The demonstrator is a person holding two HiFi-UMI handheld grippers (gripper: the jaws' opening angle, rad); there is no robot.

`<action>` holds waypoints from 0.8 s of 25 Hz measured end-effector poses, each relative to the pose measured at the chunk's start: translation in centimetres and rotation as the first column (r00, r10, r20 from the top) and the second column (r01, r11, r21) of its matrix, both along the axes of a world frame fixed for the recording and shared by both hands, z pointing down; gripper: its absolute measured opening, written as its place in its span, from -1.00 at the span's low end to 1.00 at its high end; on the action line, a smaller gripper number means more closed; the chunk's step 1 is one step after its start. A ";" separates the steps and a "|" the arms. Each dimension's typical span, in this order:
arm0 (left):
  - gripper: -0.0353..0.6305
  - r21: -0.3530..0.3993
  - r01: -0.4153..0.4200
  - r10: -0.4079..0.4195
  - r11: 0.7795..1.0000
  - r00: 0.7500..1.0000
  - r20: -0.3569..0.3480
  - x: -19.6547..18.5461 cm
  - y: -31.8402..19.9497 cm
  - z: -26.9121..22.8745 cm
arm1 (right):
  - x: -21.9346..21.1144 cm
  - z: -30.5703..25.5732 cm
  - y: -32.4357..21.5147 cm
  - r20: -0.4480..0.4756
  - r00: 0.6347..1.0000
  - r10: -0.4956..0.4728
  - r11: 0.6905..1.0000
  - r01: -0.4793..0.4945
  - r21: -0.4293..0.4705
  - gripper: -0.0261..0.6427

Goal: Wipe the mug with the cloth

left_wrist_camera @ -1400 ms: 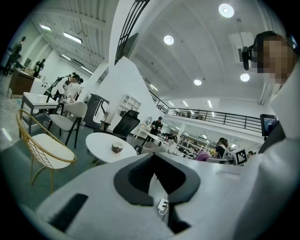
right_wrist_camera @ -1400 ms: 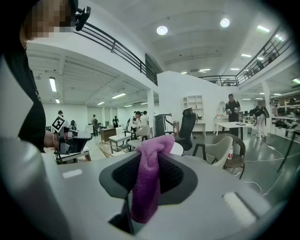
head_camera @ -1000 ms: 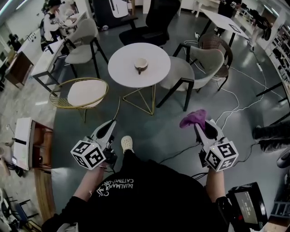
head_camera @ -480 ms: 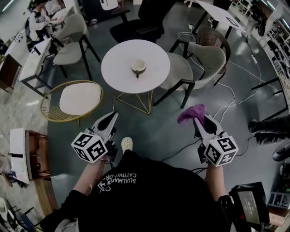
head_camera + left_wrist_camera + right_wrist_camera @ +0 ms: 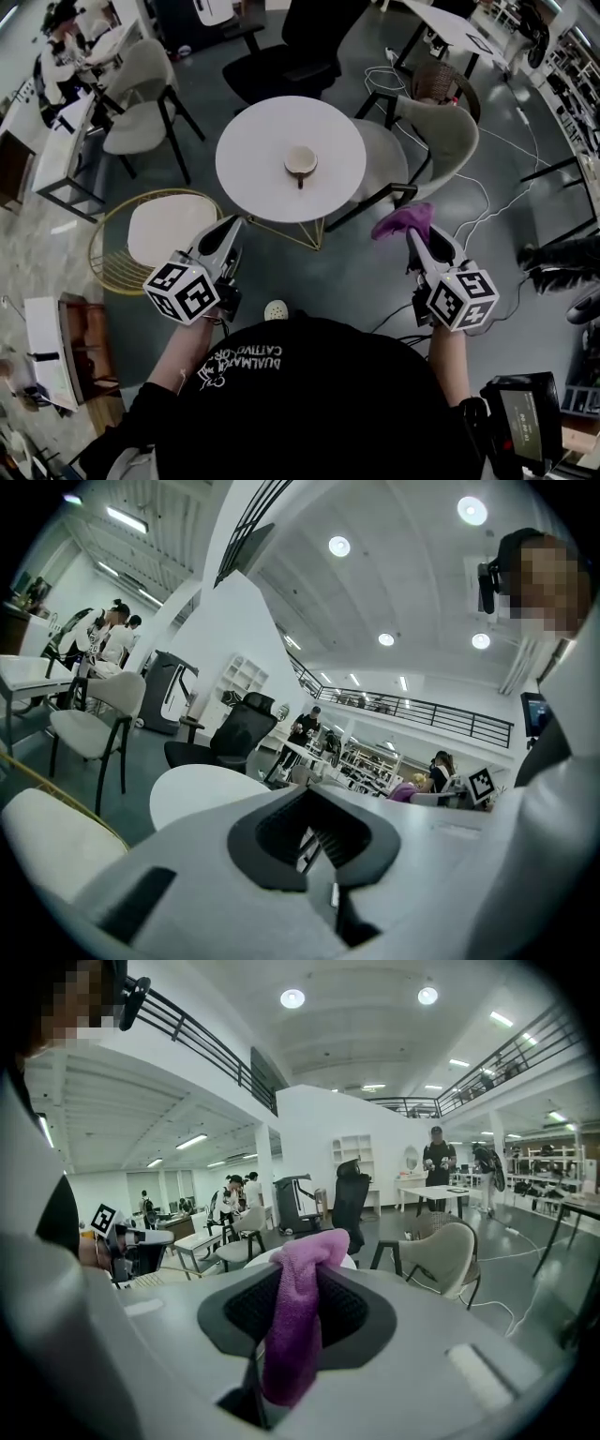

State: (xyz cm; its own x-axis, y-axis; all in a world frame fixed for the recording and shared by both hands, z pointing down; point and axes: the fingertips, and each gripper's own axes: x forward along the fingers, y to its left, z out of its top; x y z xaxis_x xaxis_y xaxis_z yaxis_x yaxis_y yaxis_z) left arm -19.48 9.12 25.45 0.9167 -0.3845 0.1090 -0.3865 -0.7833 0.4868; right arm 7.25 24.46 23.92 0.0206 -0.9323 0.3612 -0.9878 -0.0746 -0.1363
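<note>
A cream mug (image 5: pixel 301 162) with a dark handle stands near the middle of a round white table (image 5: pixel 253 169) ahead of me in the head view. My right gripper (image 5: pixel 411 228) is shut on a purple cloth (image 5: pixel 403 221), which sticks out past its tip and fills the jaws as the purple cloth (image 5: pixel 298 1316) in the right gripper view. My left gripper (image 5: pixel 231 226) is shut and holds nothing; it sits short of the table's near edge. Both grippers are held apart from the table, over the floor. The mug is not visible in either gripper view.
A gold-framed round chair (image 5: pixel 159 234) stands left of the table, grey chairs (image 5: pixel 441 131) to its right and back left. Cables (image 5: pixel 506 202) run over the dark floor at right. People work at desks (image 5: pixel 56 37) at far left. A device (image 5: pixel 530 427) sits by my right arm.
The table and mug have come closer and lower in the head view as I walk toward them. Both grippers keep their pose; the cloth stays in the right one.
</note>
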 end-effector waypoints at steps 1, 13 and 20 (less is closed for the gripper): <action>-0.90 0.002 -0.006 0.006 1.000 1.000 0.002 -0.1 -0.9 -0.1 | -0.2 0.0 -0.8 0.004 1.000 0.005 1.000 -0.005 0.000 -0.61; -0.90 -0.002 -0.074 0.074 0.997 0.997 0.008 -1.6 -7.8 1.4 | -2.8 1.9 -7.1 0.025 0.999 0.046 0.999 -0.046 -0.006 -0.61; -0.90 0.022 -0.093 0.093 0.995 0.996 0.019 -1.2 -8.0 2.1 | -3.7 2.7 -7.8 0.025 0.999 0.038 0.998 -0.037 -0.056 -0.61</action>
State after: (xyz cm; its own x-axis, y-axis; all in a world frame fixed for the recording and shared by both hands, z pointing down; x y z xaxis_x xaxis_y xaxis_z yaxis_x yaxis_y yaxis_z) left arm -20.65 1.08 27.60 0.9465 -0.3003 0.1180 -0.3201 -0.8273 0.4616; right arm 3.56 16.66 26.66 0.0450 -0.9096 0.4131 -0.9805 -0.1194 -0.1563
